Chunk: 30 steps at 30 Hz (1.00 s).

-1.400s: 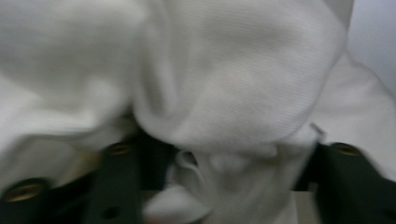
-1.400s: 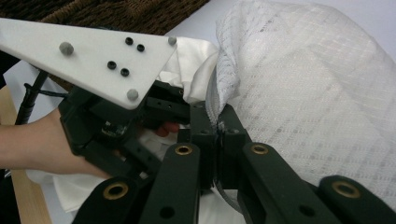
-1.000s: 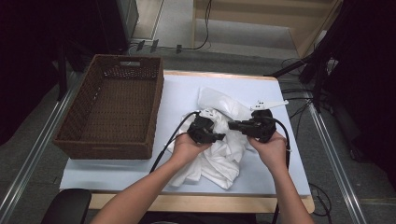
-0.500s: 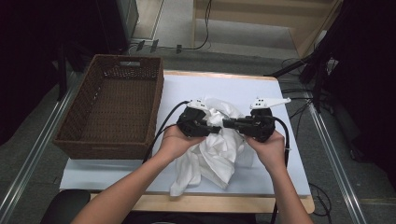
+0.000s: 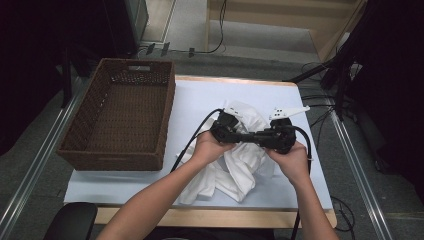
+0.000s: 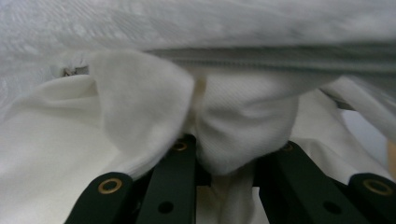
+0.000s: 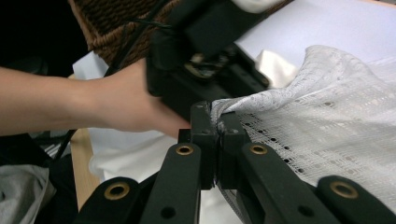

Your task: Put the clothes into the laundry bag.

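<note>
The white garment point(image 5: 235, 165) lies crumpled on the white table cover point(image 5: 200, 100) to the right of the wicker basket point(image 5: 120, 115), most of it trailing toward my edge of the table while its upper part is lifted between my two claws. My right gripper point(image 7: 217, 126) has its jaws pressed together on a lacy edge of the cloth, which stretches away to the right in that gripper's view. My left gripper point(image 6: 224, 158) sits nearly nose to nose with it — a fat fold of the cloth bulges between its jaws, pinched there as far as I can judge. The stretch of fabric between the two grips is short and runs across the table, so the next move, I judge, turns on drawing the left claw away toward the basket side — the nearer hand to it.
</note>
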Tool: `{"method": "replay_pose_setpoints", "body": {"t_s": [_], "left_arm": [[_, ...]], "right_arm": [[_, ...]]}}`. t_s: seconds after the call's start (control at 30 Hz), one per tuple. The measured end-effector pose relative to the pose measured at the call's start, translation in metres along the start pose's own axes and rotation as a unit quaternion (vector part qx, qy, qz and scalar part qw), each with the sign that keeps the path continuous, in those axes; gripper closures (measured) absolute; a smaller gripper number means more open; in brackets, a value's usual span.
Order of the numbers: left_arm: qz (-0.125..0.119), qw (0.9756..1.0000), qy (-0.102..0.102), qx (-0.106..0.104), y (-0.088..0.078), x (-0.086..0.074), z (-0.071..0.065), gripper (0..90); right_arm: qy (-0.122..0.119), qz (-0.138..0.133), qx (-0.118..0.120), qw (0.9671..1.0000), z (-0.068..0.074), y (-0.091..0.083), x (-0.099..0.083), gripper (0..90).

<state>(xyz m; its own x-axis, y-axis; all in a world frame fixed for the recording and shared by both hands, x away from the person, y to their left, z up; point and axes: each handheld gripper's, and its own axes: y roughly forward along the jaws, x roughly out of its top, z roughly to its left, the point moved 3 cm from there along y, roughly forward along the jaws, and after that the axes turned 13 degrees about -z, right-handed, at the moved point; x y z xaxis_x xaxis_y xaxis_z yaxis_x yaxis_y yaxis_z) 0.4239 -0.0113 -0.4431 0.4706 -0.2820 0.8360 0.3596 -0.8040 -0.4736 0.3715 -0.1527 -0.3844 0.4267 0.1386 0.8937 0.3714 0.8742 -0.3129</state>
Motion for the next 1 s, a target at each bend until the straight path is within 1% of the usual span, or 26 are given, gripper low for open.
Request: {"method": "replay_pose_setpoints", "body": {"t_s": [0.03,0.1,0.13,0.23,0.27,0.33,0.4,0.43,0.47,0.5,0.6,0.63,0.67,0.7,0.73,0.77,0.83,0.87,0.9,0.97,1.0], "left_arm": [[-0.003,1.0000,-0.003,0.000,0.002,0.000,0.002,80.2],[-0.008,0.9998,-0.021,0.001,0.007,0.000,0.008,80.0],[-0.010,0.9996,-0.027,0.005,0.008,0.000,0.011,79.9],[-0.016,0.9991,-0.037,0.013,0.013,-0.001,0.020,79.4],[-0.016,0.9989,-0.041,0.013,0.014,-0.002,0.023,79.0],[-0.013,0.9987,-0.049,0.008,0.012,-0.001,0.023,77.8],[-0.010,0.9991,-0.040,0.009,0.008,0.000,0.019,75.5],[-0.004,0.9996,-0.025,0.011,0.005,0.001,0.017,74.5],[-0.003,0.9998,-0.015,0.014,0.002,0.001,0.015,73.2],[0.003,0.9999,-0.006,0.011,-0.002,0.002,0.013,71.9],[0.004,0.9999,-0.009,0.005,-0.013,0.004,0.011,65.5],[0.006,0.9999,-0.008,0.004,-0.016,0.004,0.010,62.5],[0.003,1.0000,-0.005,0.000,-0.021,0.004,0.008,59.3],[0.006,1.0000,-0.002,-0.001,-0.026,0.004,0.007,56.5],[0.006,1.0000,-0.004,-0.005,-0.031,0.003,0.006,54.1],[0.009,0.9999,-0.005,-0.011,-0.036,0.002,0.006,53.1],[0.013,0.9998,-0.005,-0.018,-0.046,-0.001,0.004,51.2],[0.013,0.9999,0.000,-0.011,-0.052,-0.003,0.003,49.0],[0.008,1.0000,0.002,-0.004,-0.057,-0.004,0.002,46.9],[0.001,1.0000,-0.006,0.002,-0.070,-0.005,0.000,42.2],[-0.002,1.0000,-0.005,0.004,-0.075,-0.005,-0.001,39.1]], "right_arm": [[-0.004,0.003,0.001,1.0000,0.000,0.001,-0.001,90.0],[-0.002,0.007,0.003,1.0000,0.001,0.002,-0.002,90.0],[-0.003,0.009,0.004,0.9999,0.001,0.002,-0.003,90.0],[0.001,0.018,0.018,0.9997,0.001,0.004,-0.005,90.0],[0.003,0.020,0.024,0.9995,0.001,0.004,-0.006,90.0],[0.009,0.023,0.024,0.9994,-0.002,0.004,-0.008,90.0],[0.005,0.019,0.019,0.9996,-0.003,0.003,-0.008,90.0],[0.006,0.019,0.018,0.9996,-0.003,0.002,-0.008,90.0],[0.003,0.014,0.013,0.9998,-0.004,0.002,-0.008,90.0],[0.003,0.012,0.014,0.9998,-0.005,0.001,-0.008,89.9],[0.003,0.009,0.006,0.9999,-0.007,-0.001,-0.009,89.7],[0.003,0.004,0.002,1.0000,-0.008,-0.001,-0.009,89.8],[0.005,0.003,0.000,1.0000,-0.009,-0.002,-0.009,89.7],[0.005,0.004,-0.004,1.0000,-0.009,-0.003,-0.008,89.7],[0.005,0.002,-0.009,0.9999,-0.010,-0.004,-0.008,89.7],[0.008,0.002,-0.010,0.9999,-0.011,-0.004,-0.008,89.6],[0.009,0.001,-0.017,0.9998,-0.012,-0.004,-0.008,89.2],[0.012,0.004,-0.018,0.9998,-0.012,-0.004,-0.008,89.2],[0.010,0.005,-0.023,0.9997,-0.012,-0.003,-0.008,89.2],[0.009,0.006,-0.026,0.9996,-0.013,-0.003,-0.008,89.1],[0.010,0.007,-0.031,0.9995,-0.013,-0.003,-0.008,89.1]]}}
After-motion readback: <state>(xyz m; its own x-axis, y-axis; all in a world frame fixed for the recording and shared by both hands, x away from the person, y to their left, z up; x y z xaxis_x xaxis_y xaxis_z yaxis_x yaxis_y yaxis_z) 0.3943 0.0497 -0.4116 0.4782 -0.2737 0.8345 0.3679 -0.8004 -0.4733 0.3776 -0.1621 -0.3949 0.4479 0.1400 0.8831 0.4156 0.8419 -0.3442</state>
